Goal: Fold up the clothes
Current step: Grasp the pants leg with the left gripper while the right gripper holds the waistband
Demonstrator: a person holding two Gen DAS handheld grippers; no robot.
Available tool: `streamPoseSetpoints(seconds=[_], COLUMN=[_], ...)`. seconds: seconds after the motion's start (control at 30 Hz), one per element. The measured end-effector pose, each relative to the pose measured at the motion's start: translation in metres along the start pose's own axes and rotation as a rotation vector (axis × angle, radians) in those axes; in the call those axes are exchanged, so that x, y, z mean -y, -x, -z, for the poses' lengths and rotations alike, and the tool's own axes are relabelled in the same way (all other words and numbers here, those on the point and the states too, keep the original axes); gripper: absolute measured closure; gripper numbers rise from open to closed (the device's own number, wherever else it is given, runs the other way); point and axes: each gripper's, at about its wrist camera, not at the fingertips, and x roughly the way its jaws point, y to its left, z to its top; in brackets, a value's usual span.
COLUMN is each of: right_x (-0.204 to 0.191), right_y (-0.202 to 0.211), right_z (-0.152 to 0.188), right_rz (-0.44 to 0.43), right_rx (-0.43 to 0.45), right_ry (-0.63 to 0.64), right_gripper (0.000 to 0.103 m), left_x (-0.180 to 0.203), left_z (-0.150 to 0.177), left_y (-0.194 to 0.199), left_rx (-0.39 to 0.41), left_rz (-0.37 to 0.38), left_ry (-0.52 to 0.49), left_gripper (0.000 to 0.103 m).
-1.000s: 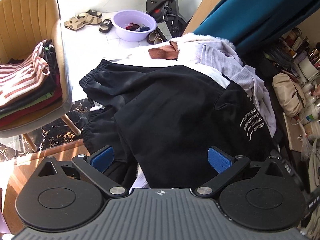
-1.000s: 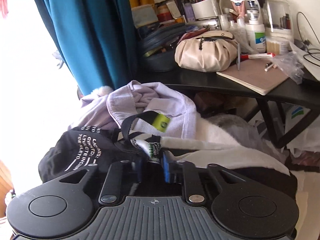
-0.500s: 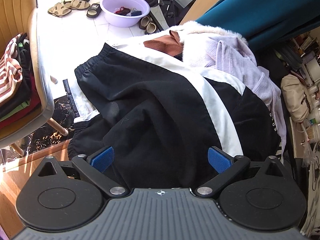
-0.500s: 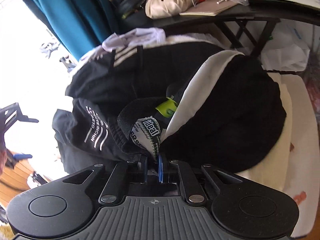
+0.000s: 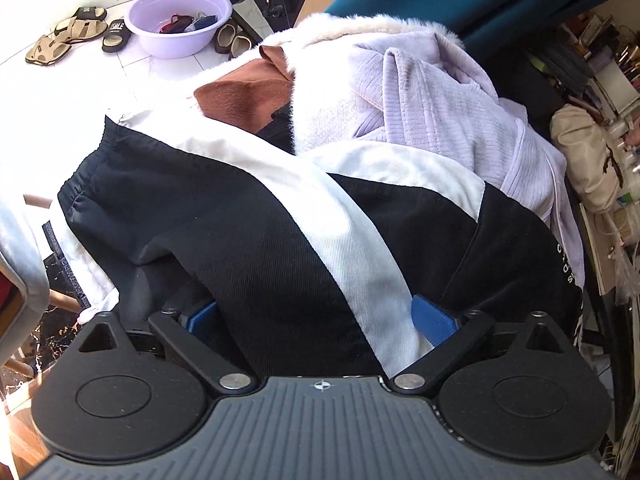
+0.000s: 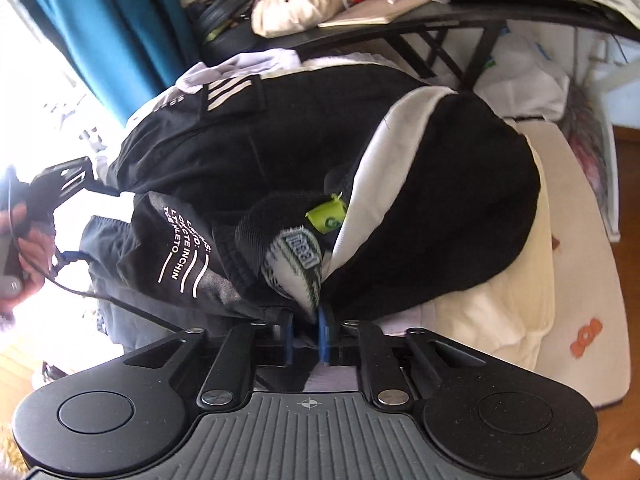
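The jacket is black with a broad white diagonal stripe and white lettering on a sleeve; its neck label is white and green beside a lime tag. A lilac ribbed garment lies behind, next to a rust-brown cloth. The basin is pale purple, the curtain teal, the gripper pads blue.

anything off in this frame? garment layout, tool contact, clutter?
The black-and-white jacket lies bunched over a heap with the lilac robe, not flat. The right tool pinches it at the neck label, so the collar is twisted up. The left tool is open, fabric between its fingers.
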Motion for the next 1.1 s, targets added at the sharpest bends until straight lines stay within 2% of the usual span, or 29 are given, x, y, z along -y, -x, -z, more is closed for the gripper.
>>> streamPoseSetpoints(seconds=[0.03, 0.07, 0.1, 0.13, 0.2, 0.23, 0.33, 0.4, 0.5, 0.57, 0.67, 0.8, 0.83, 0.87, 0.93, 0.97, 1.0, 1.1], right_x=[0.002, 0.004, 0.006, 0.008, 0.012, 0.014, 0.020, 0.020, 0.015, 0.011, 0.006, 0.019, 0.023, 0.026, 0.034, 0.037, 0.041, 0.047], right_y=[0.000, -0.001, -0.001, -0.002, -0.003, -0.003, -0.005, -0.011, -0.012, -0.011, -0.005, -0.016, -0.020, -0.023, -0.029, -0.033, -0.036, -0.050], right_z=[-0.003, -0.006, -0.009, -0.012, -0.018, -0.021, -0.030, -0.043, -0.058, -0.066, -0.072, -0.080, -0.082, -0.084, -0.089, -0.091, -0.093, -0.102], right_rz=[0.007, 0.014, 0.021, 0.027, 0.041, 0.048, 0.069, 0.032, -0.016, -0.047, -0.072, -0.052, -0.046, -0.041, -0.030, -0.024, -0.019, 0.015], right_rx=[0.014, 0.029, 0.043, 0.057, 0.086, 0.101, 0.144, 0.133, 0.130, 0.125, 0.122, 0.108, 0.104, 0.100, 0.091, 0.087, 0.083, 0.070], right_ry=[-0.026, -0.052, -0.078, -0.104, -0.156, -0.182, -0.260, -0.299, -0.252, -0.216, -0.184, -0.275, -0.300, -0.325, -0.376, -0.401, -0.426, -0.469], right_gripper=[0.064, 0.044, 0.034, 0.024, 0.016, 0.008, 0.007, 0.007, 0.007, 0.007, 0.004, 0.004, 0.004, 0.004, 0.004, 0.004, 0.004, 0.003], left_x=[-0.003, -0.004, -0.006, -0.008, -0.016, -0.021, -0.032, -0.041, -0.060, -0.066, -0.069, -0.082, -0.084, -0.087, -0.090, -0.091, -0.090, -0.082], left_z=[0.003, 0.006, 0.008, 0.011, 0.020, 0.026, 0.048, 0.063, 0.071, 0.072, 0.072, 0.076, 0.077, 0.078, 0.079, 0.079, 0.080, 0.079], left_y=[0.004, 0.008, 0.013, 0.018, 0.026, 0.030, 0.045, 0.051, 0.053, 0.057, 0.061, 0.053, 0.050, 0.048, 0.040, 0.036, 0.032, 0.017], left_rx=[0.005, 0.006, 0.004, 0.002, -0.029, -0.052, -0.101, -0.130, -0.154, -0.142, -0.104, -0.122, -0.127, -0.132, -0.150, -0.154, -0.149, -0.162], left_rz=[0.016, 0.015, 0.010, 0.003, 0.003, 0.009, 0.012, 0.002, 0.002, -0.001, -0.072, -0.070, -0.071, -0.071, -0.068, -0.065, -0.063, -0.099], left_ry=[0.002, -0.007, -0.020, -0.033, -0.049, -0.060, -0.123, -0.142, -0.067, -0.034, -0.051, 0.025, 0.045, 0.065, 0.103, 0.117, 0.122, 0.085], left_gripper=[0.037, 0.052, 0.062, 0.068, 0.091, 0.091, 0.093, 0.093, 0.094, 0.094, 0.094, 0.094, 0.093, 0.085, 0.056, 0.029, 0.022, 0.022])
